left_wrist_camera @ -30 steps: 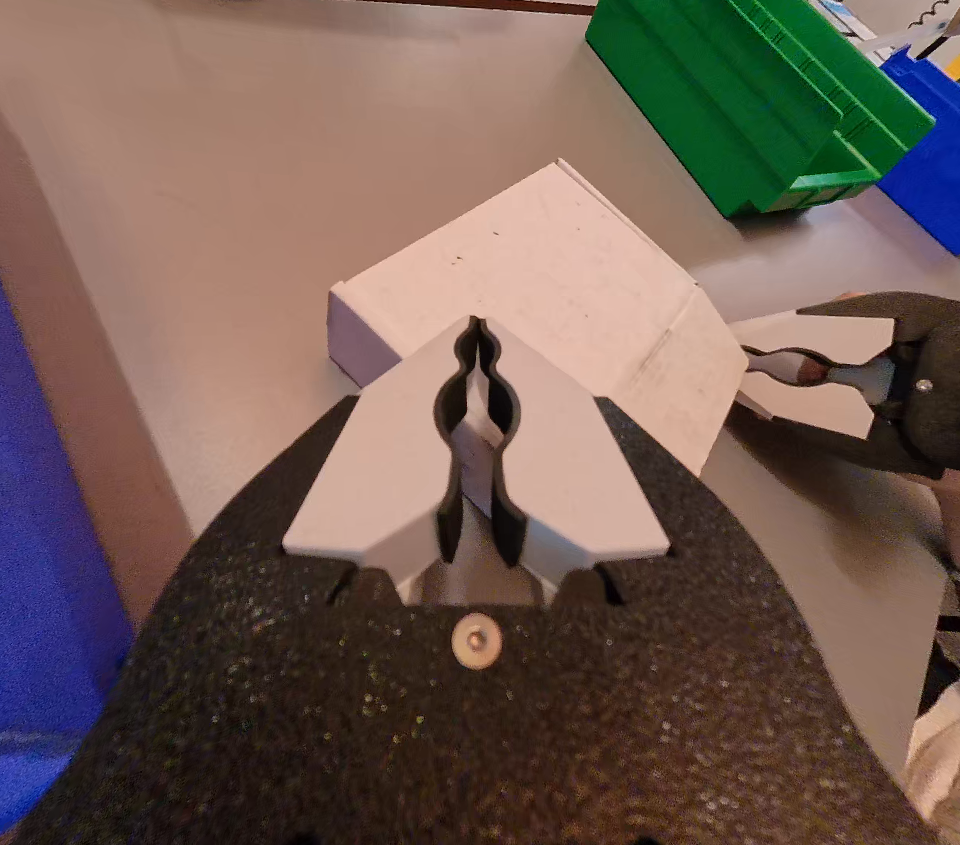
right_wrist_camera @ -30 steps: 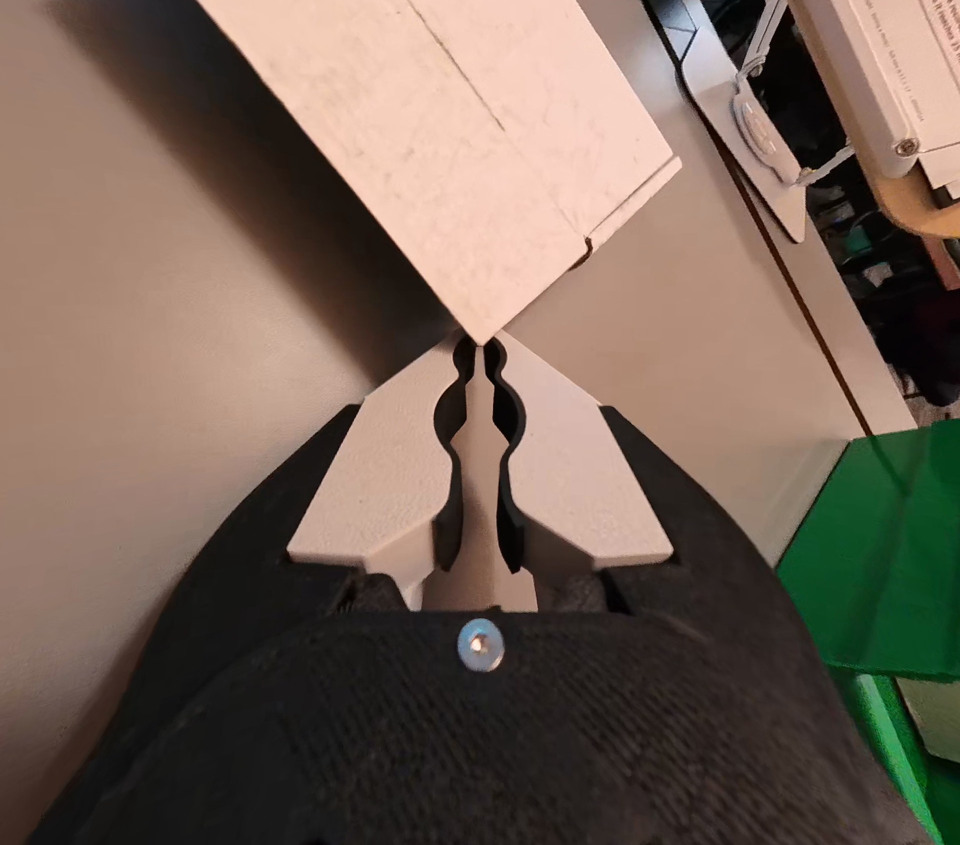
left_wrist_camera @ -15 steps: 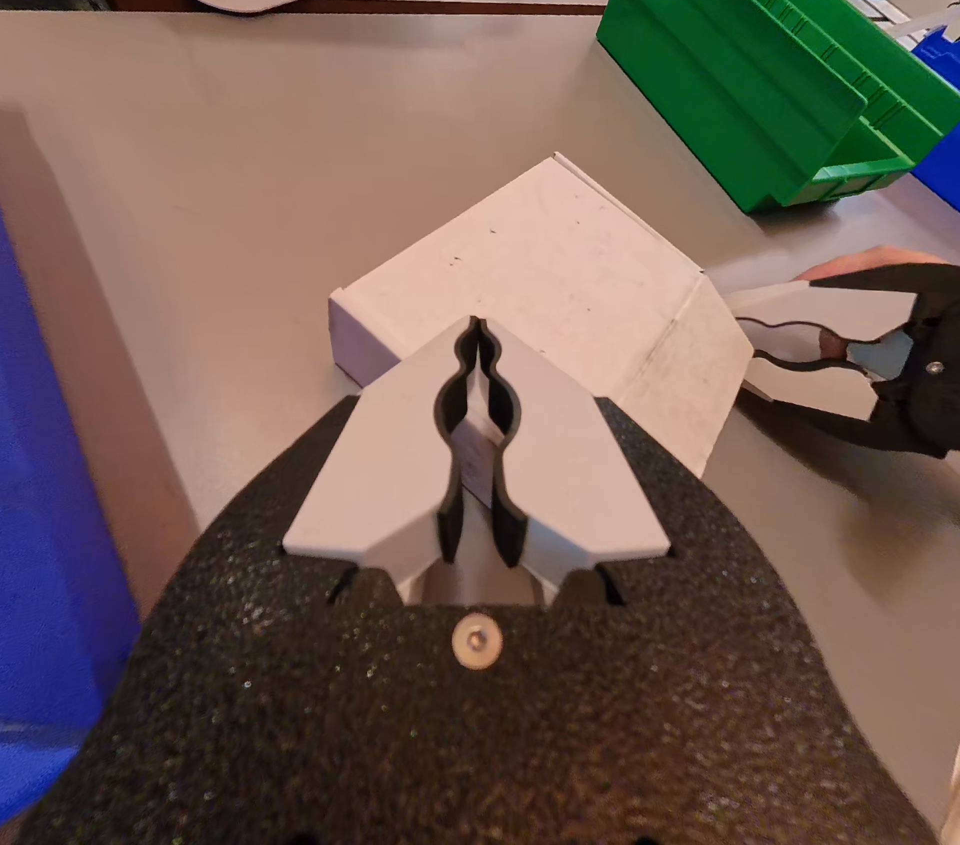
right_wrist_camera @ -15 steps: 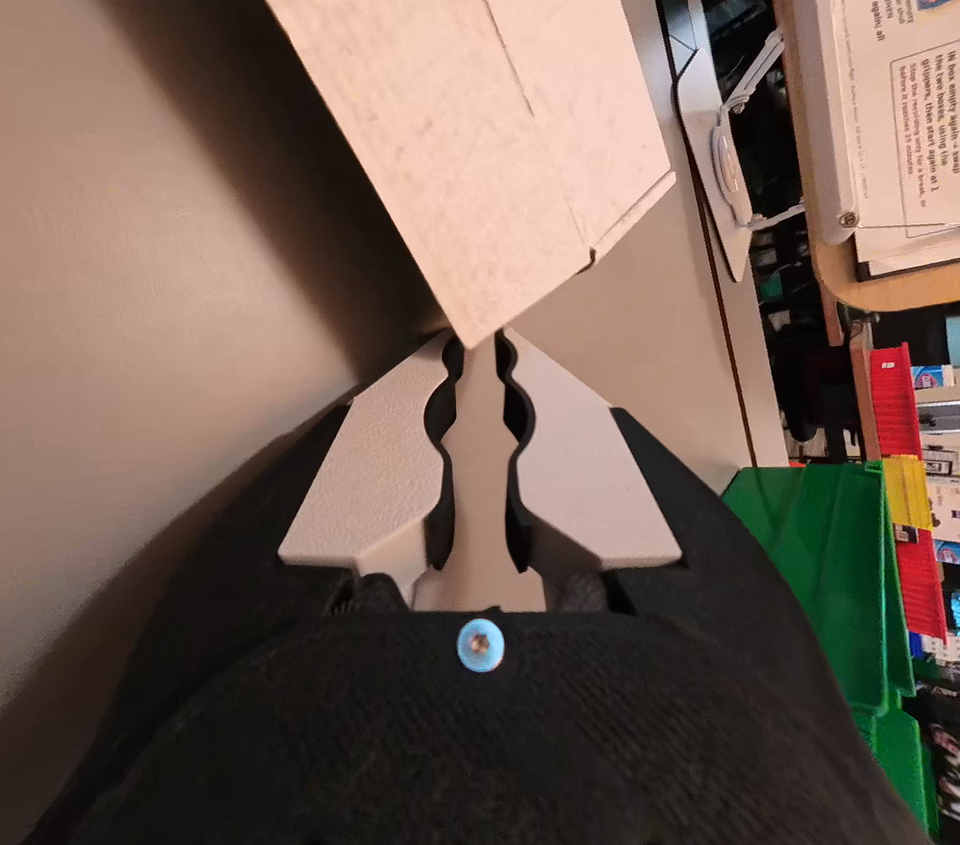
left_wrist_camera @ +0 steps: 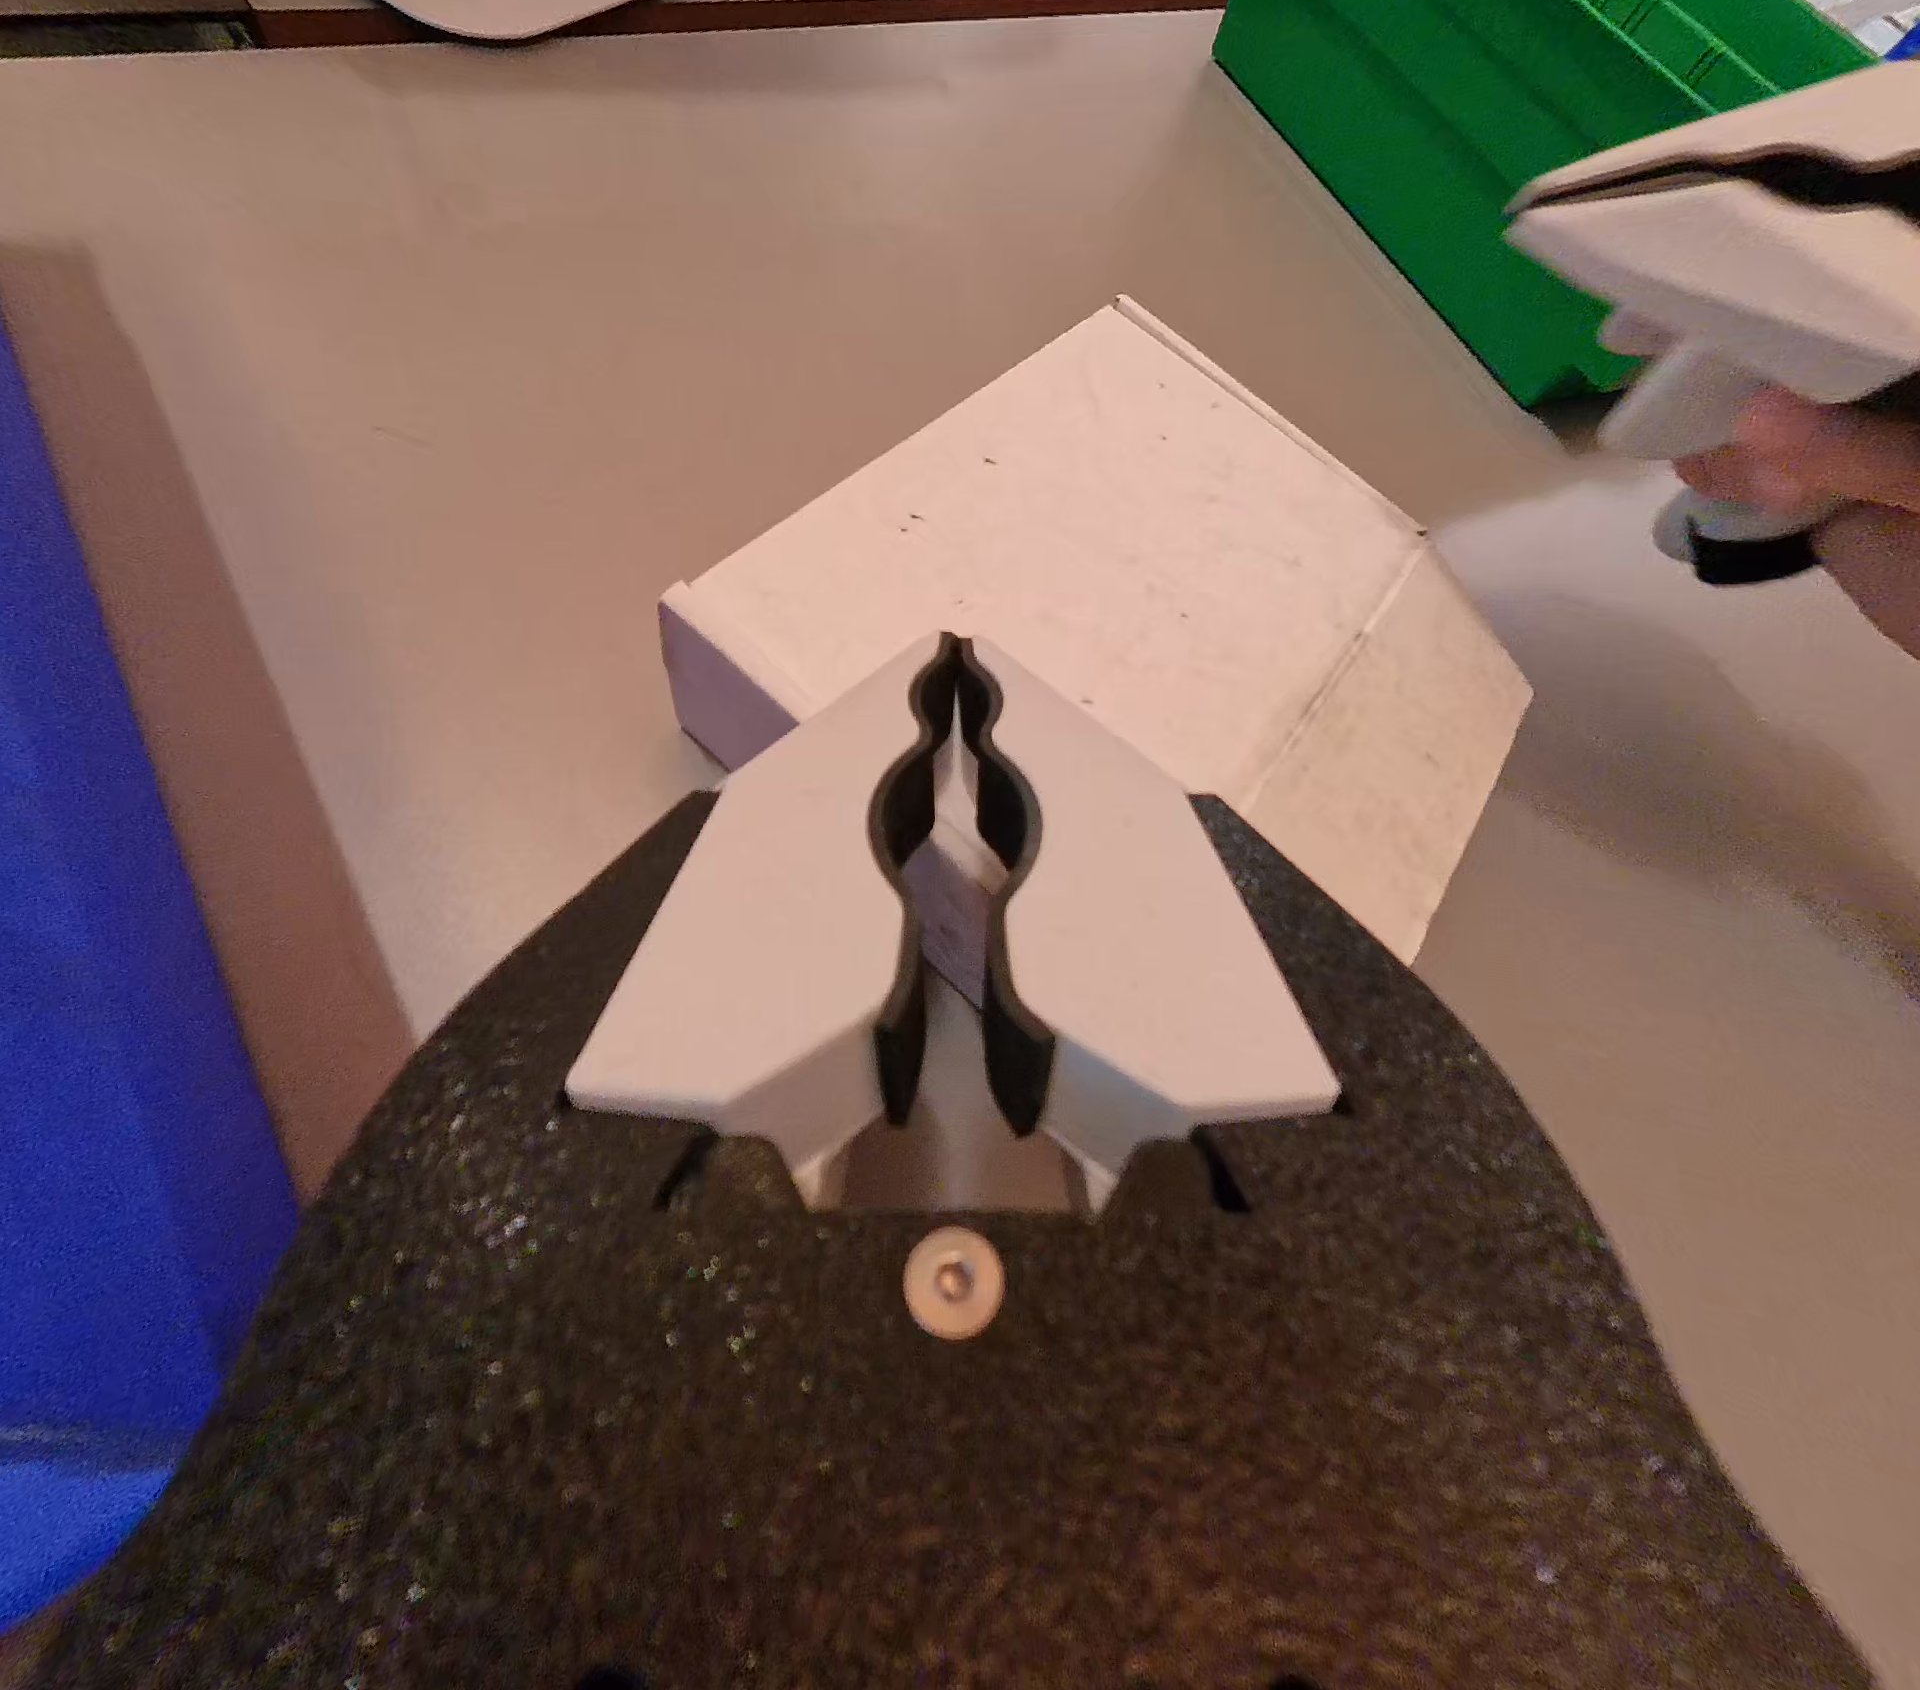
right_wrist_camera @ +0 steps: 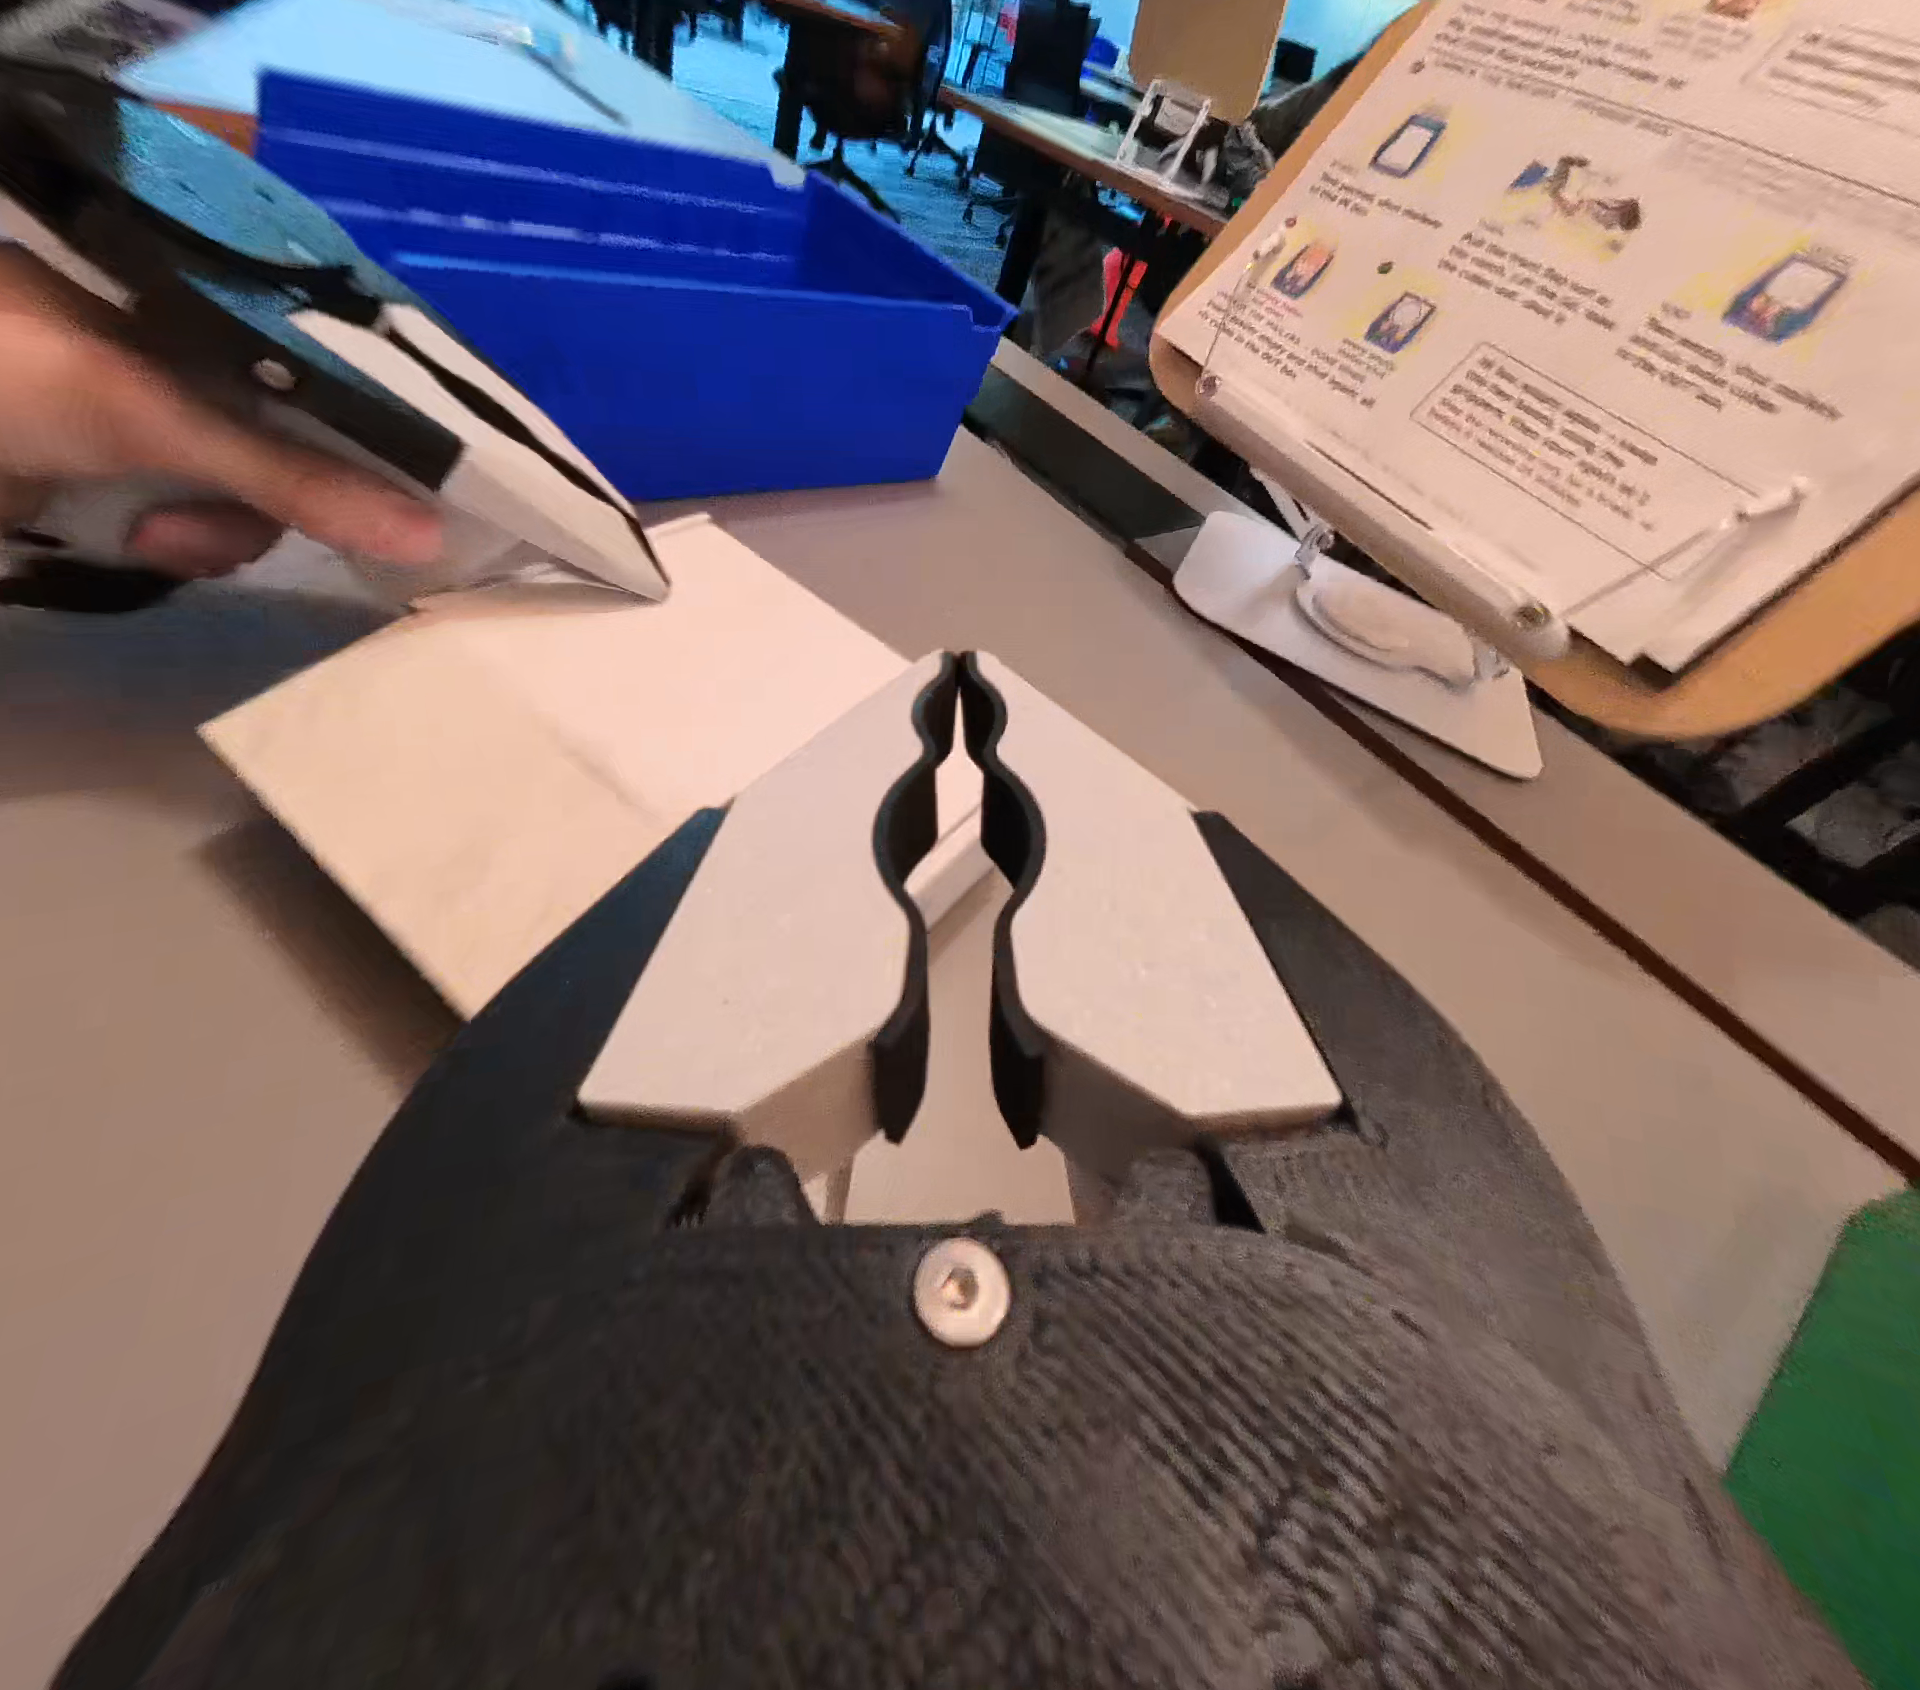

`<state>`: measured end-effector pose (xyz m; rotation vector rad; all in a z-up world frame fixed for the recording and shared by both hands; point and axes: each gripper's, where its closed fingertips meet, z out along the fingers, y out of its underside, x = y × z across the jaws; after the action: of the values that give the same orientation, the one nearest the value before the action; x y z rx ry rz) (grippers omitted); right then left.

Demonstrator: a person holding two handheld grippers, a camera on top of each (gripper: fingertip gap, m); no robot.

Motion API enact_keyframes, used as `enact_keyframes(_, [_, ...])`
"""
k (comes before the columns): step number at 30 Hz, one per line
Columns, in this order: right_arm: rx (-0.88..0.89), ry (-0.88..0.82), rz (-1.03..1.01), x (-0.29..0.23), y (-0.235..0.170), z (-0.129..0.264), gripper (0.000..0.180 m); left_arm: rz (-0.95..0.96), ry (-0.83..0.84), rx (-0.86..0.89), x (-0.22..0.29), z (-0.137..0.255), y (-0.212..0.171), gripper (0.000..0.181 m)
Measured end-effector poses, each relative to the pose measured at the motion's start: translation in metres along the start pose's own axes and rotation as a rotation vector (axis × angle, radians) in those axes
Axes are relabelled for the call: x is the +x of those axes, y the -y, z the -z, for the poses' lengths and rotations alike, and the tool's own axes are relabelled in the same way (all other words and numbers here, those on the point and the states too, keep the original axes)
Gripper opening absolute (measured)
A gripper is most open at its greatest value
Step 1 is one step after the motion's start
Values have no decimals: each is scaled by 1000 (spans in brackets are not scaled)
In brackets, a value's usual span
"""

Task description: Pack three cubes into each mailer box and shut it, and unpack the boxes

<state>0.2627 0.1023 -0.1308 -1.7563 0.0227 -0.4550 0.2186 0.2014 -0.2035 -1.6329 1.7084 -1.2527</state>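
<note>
The flat white cardboard mailer box [left_wrist_camera: 1101, 560] is seen lying closed on the grey desk [left_wrist_camera: 582, 269], with the front flap on its right side folded down. A corner of its lid is covered by the left tongs [left_wrist_camera: 954, 648], whose jaws are drawn narrow, tips all but touching; whether they press the lid or only hover over it cannot be told from the left wrist view. In the right wrist view their tips appear to rest on the box top.

A second ago the right tongs [right_wrist_camera: 958, 664] were set at the lower edge of the folded flap. They have since been lifted away and swung upward, so that they are now seen blurred and raised above the desk at the right, clear of the box. Their jaws are likewise nearly closed, and nothing is held between them.

From this it is judged that the closing of this box has just been finished, or the flap released after being tucked. The cubes are not visible, being hidden inside or elsewhere. The green plastic bin [left_wrist_camera: 1475, 9] and the blue plastic bin [right_wrist_camera: 665, 290] stand apart from the box; their contents cannot be seen.
</note>
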Motion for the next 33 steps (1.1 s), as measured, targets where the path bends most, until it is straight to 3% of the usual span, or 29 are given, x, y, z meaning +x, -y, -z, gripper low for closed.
enact_keyframes(4, [-198,69,203,-13,-26,-47,0,-24,19,-7,0,0,0,0])
enact_keyframes(9, [-405,52,376,-12,-59,-57,0,-65,39,5,0,0,0,0])
enact_keyframes(12, [-411,55,357,-12,-60,-57,0,-74,27,29,2,4,1,0])
enact_keyframes(16, [-420,47,373,-12,-60,-57,0,-74,-3,148,14,39,8,0])
enact_keyframes(18, [-422,41,372,-12,-60,-57,0,-71,-87,89,30,52,-12,37])
enact_keyframes(20, [-423,41,372,-12,-60,-56,0,-123,-110,18,38,60,-36,52])
enact_keyframes(23, [-436,43,374,-12,-60,-57,0,-216,-63,-65,45,64,-65,54])
enact_keyframes(29, [-436,46,355,-12,-60,-57,0,83,-32,-101,45,43,-73,54])
enact_keyframes(33, [-430,37,355,-12,-60,-56,0,105,-22,-123,45,41,-75,53])
